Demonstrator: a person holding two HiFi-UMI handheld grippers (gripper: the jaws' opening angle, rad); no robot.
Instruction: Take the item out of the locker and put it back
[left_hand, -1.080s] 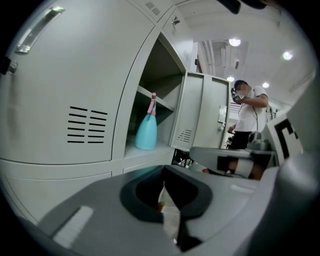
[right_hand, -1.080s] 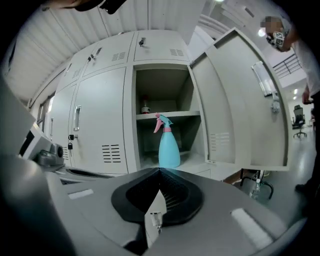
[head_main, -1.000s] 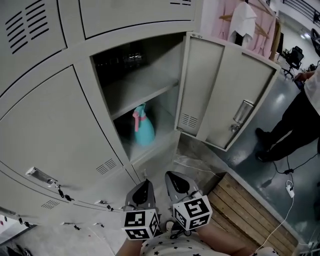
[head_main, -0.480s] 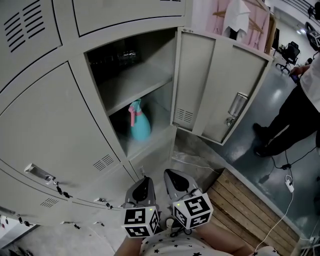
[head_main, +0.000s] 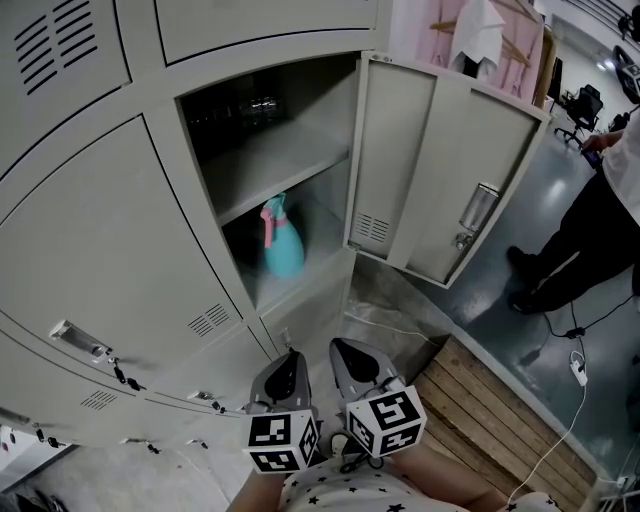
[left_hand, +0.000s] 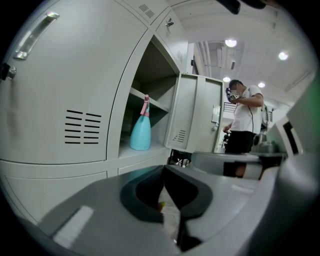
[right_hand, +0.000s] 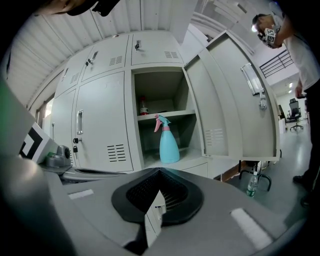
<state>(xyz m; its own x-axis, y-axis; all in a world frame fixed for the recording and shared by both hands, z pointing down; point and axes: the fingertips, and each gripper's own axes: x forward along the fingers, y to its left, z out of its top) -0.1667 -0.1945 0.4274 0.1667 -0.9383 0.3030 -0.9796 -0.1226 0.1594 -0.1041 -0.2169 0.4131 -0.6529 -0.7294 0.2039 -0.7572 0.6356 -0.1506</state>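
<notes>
Standing place of bottle: a teal spray bottle with a pink trigger head is seen upright on the lower floor of the open locker, under its shelf. It is at 12 o'clock from the grippers and well apart from them.
Markings: black-and-white square patterns are carried on each gripper's cube; no lettering can be made out on the bottle.
Left gripper: it is held low at 6 o'clock in the head view and pointed toward the locker. Its jaws are closed together, with nothing between them.
Right gripper: it is held just beside the left one and pointed the same way. Its jaws are pressed together and empty.
Door: it is swung open at 1 o'clock, with the latch plate on its face.
Bystander: a person is seen standing at 3 o'clock.
</notes>
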